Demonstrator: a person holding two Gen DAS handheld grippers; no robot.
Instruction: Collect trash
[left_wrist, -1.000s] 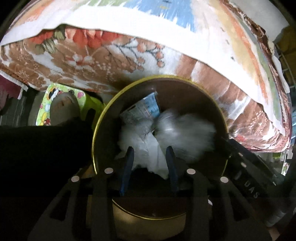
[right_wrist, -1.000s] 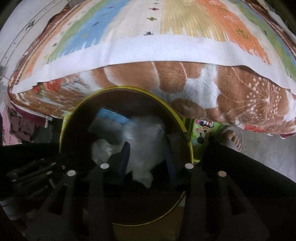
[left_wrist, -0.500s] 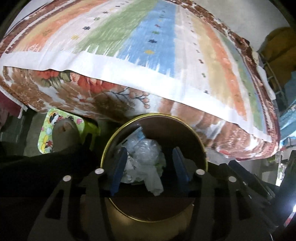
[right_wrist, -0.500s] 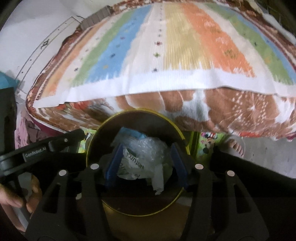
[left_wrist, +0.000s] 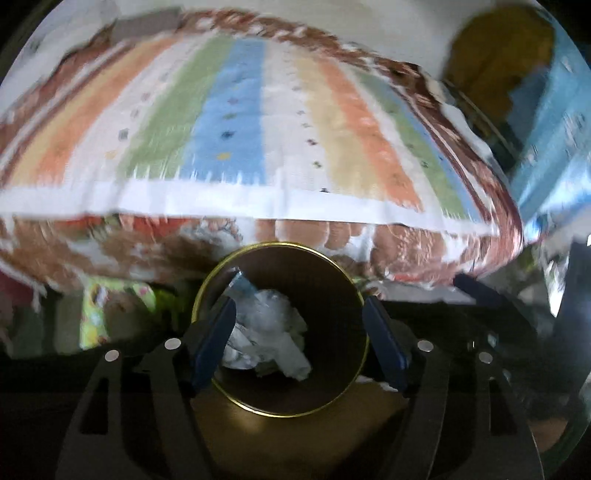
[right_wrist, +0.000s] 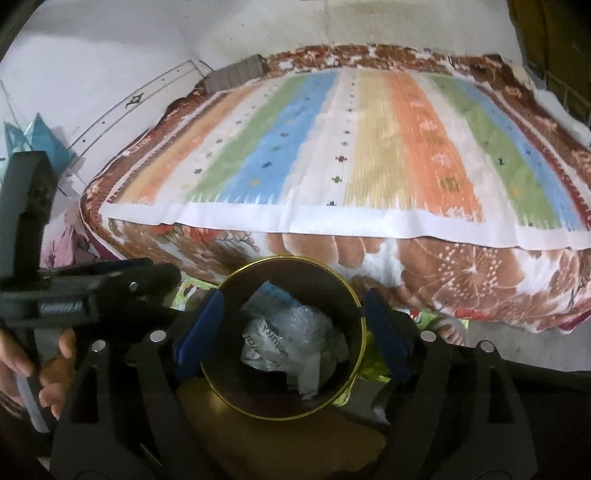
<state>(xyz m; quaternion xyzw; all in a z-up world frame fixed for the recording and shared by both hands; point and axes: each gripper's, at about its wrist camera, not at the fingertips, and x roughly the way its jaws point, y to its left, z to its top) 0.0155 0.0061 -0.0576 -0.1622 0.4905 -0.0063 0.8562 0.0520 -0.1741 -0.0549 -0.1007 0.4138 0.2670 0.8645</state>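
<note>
Both views look down into a round, dark bin with a brass-coloured rim, standing on the floor against the foot of a bed at 12 o'clock. The trash lies inside it: crumpled white paper, clear bubbly plastic, a printed wrapper and a blue-edged packet at about 11 o'clock in the pile. It sits loose in the bin, touching neither gripper.

The left gripper hangs above the bin with its blue pads spread wide, one at 9 o'clock and one at 3 o'clock of the rim, holding nothing. The right gripper is the same: pads wide apart on either side of the rim, empty. That spread fits a release over the opening, so that whatever was carried falls in rather than on the floor; this is a judgement from the pose.

In the right wrist view the left gripper's black body shows at 9 o'clock, with the person's hand around its handle, so the two tools are close together over the bin.

The bed's striped cover shows no litter in view, though the left view is blurred. The collecting looks largely done here. A bare foot on a bright printed mat rests just beside the bin at 3 o'clock.
</note>
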